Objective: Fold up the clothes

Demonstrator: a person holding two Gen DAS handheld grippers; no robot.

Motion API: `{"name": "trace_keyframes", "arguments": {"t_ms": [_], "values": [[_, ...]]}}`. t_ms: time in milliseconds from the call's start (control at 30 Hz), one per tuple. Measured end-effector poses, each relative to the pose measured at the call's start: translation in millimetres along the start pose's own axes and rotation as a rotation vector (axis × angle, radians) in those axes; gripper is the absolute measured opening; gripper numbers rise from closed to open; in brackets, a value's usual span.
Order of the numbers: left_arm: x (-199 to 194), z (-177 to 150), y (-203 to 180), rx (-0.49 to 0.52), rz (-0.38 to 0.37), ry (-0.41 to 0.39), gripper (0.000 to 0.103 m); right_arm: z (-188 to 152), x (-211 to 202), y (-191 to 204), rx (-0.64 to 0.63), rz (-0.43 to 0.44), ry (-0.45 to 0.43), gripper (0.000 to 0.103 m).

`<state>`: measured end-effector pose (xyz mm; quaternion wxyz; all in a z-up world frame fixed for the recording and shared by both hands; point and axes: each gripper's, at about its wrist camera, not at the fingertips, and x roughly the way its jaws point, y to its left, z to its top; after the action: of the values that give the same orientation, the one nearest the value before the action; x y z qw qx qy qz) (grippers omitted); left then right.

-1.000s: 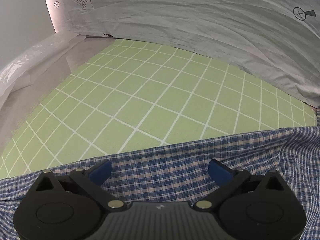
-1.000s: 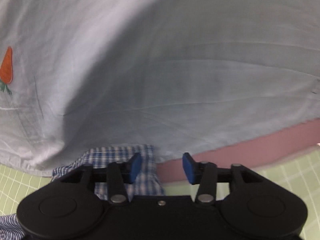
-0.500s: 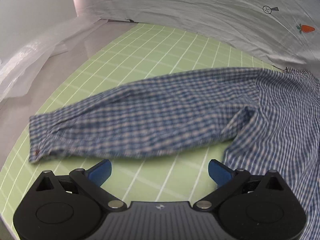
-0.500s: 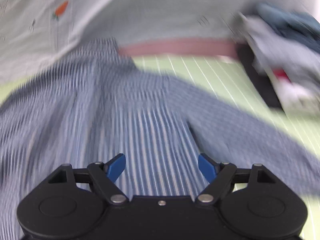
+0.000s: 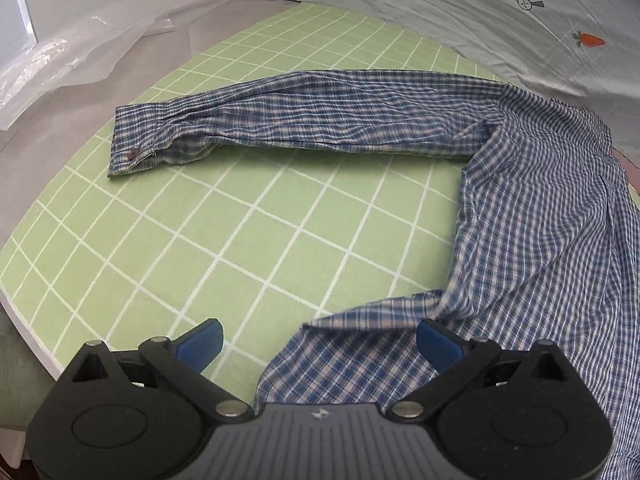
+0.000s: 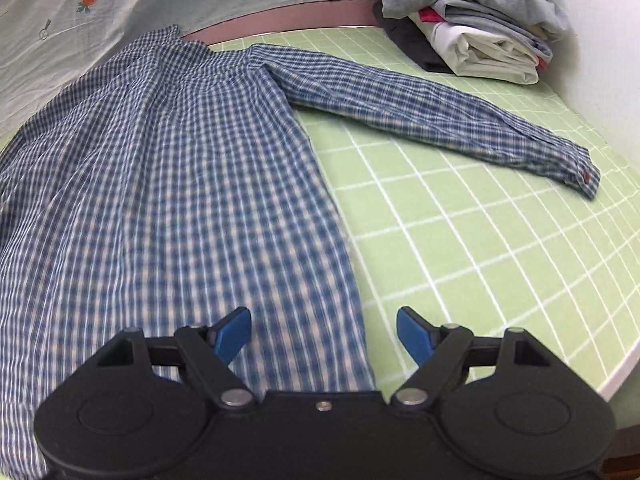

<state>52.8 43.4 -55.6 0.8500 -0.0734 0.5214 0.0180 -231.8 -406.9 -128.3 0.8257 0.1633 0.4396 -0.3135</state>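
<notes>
A blue-and-white checked long-sleeved shirt (image 5: 552,216) lies spread on a green grid mat (image 5: 248,240). Its one sleeve (image 5: 304,120) stretches left, cuff with a brown button at the far end. In the right wrist view the shirt body (image 6: 168,184) fills the left half and the other sleeve (image 6: 432,112) runs out to the right. My left gripper (image 5: 320,344) is open above the shirt's near hem corner, which is folded over. My right gripper (image 6: 324,332) is open over the hem's right edge. Neither holds cloth.
A pale sheet with a carrot print (image 5: 592,40) lies behind the shirt. Crumpled clear plastic (image 5: 72,60) sits off the mat at the far left. A stack of folded clothes (image 6: 480,20) stands at the mat's far right corner. The table edge (image 6: 616,368) is close on the right.
Both grippers have pulled back toward the near edge and opened wider; the shirt, earlier bunched at the fingers, now lies spread flat with both sleeves out. The views went from close to wide.
</notes>
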Motion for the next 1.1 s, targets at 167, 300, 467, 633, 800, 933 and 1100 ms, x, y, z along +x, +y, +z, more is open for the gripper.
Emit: {"name": "trace_keyframes", "arguments": {"t_ms": [167,300,467,633,800,933,1100], "values": [[-3.4,-15.5,2.5,0.014,0.042,0.021,0.102,-22.1,-9.1,2.4,-0.023,0.000,0.018,0.082],[-6.6,-27.6,6.4,0.028,0.062,0.046,0.102,-34.0,-18.6,0.4,0.011,0.002,0.037,0.083],[-8.0,-36.9,7.2,0.048,0.081,0.068,0.102,-48.7,-30.1,-2.0,0.013,-0.001,0.054,0.083],[-12.8,-40.1,-3.4,0.124,0.096,0.056,0.102,-53.9,-41.3,-1.6,0.019,0.017,0.046,0.083],[-22.3,-33.9,-12.5,0.154,0.095,0.014,0.102,-41.7,-53.7,6.9,-0.004,-0.010,-0.050,0.083],[-26.3,-28.0,-15.2,0.177,0.083,-0.001,0.102,-22.8,-47.6,17.7,-0.035,0.027,-0.083,0.081],[-31.2,-20.5,-18.6,0.207,0.068,-0.019,0.102,-9.4,-29.1,48.2,-0.045,0.157,-0.024,0.076]]}}
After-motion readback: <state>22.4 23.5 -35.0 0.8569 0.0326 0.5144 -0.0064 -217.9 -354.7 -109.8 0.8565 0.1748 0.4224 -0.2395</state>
